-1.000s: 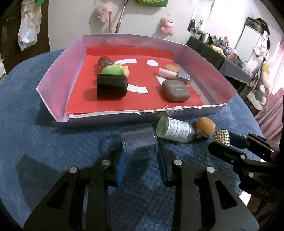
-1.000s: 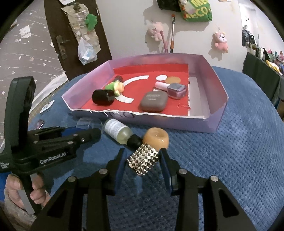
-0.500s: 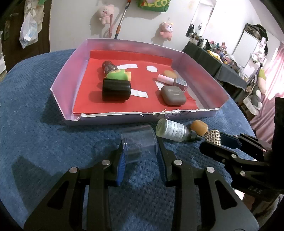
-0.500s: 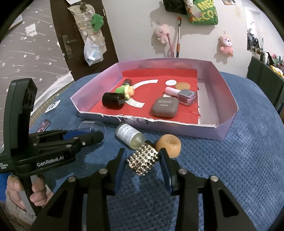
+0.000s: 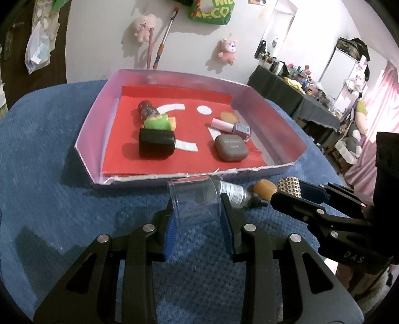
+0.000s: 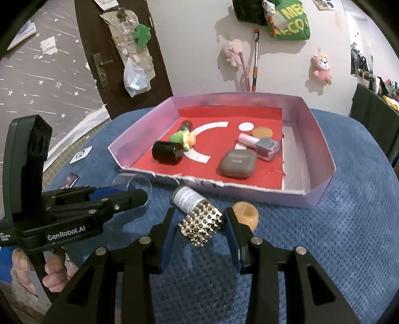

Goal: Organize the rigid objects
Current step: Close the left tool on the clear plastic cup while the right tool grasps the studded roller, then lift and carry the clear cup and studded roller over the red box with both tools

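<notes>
Left claw [image 5: 197, 219] grips a clear plastic cylindrical cup [image 5: 194, 199] between its blue pads; right claw [image 6: 199, 226] grips a silver studded metal cylinder [image 6: 201, 223]. Both objects appear lifted just short of the near wall of the shallow lilac cardboard tray with a red paper floor [image 6: 321, 154].

Hazards, judged from this arrangement: the cup is smooth and thin-walled, so too firm a squeeze could deform it and too light a one let it slide out. The studded cylinder sits askew between the pads and may rotate or drop. The tray's near wall is low and torn; a claw passing too low could catch it and shove the tray. From the left wrist view, a glass vial with a white printed label [image 5: 233, 197] lies at 1 o'clock of the cup, with an amber rounded stopper-like piece [image 5: 264, 193] beyond it; either could be knocked and roll. The two claws work close together and could collide.

Already in the tray: a black cylindrical jar on its side [image 5: 156, 144], a green-and-yellow toy figure [image 5: 158, 123], a grey rounded-square case [image 5: 231, 148] and a pink nail-polish bottle [image 5: 230, 126].

Surface: a desk under a blue textured cloth [image 6: 336, 236], soft enough to slow rolling. Room: white wall with pink plush toys [image 6: 321, 68] and a green bag [image 6: 290, 22] at 12 o'clock, and a dark door [image 6: 109, 54] at 10 o'clock, in the right wrist view.
</notes>
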The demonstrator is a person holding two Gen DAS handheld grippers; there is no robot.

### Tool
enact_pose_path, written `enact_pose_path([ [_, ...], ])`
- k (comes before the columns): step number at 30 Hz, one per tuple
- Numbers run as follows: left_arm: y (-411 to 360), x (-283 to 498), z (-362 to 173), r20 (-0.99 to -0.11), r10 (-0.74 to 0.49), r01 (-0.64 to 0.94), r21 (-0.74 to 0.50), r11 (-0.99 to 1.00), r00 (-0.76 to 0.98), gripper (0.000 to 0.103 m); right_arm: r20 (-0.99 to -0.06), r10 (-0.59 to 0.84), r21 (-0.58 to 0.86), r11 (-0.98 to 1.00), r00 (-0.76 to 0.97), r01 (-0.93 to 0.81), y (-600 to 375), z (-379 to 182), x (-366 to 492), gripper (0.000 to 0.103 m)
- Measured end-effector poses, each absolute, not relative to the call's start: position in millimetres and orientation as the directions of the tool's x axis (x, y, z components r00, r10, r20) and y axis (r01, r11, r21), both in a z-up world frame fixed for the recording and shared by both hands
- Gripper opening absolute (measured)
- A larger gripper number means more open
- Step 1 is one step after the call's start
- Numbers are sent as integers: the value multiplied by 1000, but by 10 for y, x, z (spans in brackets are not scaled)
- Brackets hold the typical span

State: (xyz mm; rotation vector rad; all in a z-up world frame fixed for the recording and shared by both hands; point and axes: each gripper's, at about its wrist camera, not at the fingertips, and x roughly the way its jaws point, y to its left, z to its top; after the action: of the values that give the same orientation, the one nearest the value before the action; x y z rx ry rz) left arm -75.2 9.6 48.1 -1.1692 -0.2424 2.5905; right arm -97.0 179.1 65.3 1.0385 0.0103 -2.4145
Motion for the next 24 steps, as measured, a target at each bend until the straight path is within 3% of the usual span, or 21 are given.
enact_pose_path([
  [24,133,-1136,703,-682,335,-217,-256,-942,-650,30,-661,-478,193,-853,-578,485,1807,906,-1532,41],
])
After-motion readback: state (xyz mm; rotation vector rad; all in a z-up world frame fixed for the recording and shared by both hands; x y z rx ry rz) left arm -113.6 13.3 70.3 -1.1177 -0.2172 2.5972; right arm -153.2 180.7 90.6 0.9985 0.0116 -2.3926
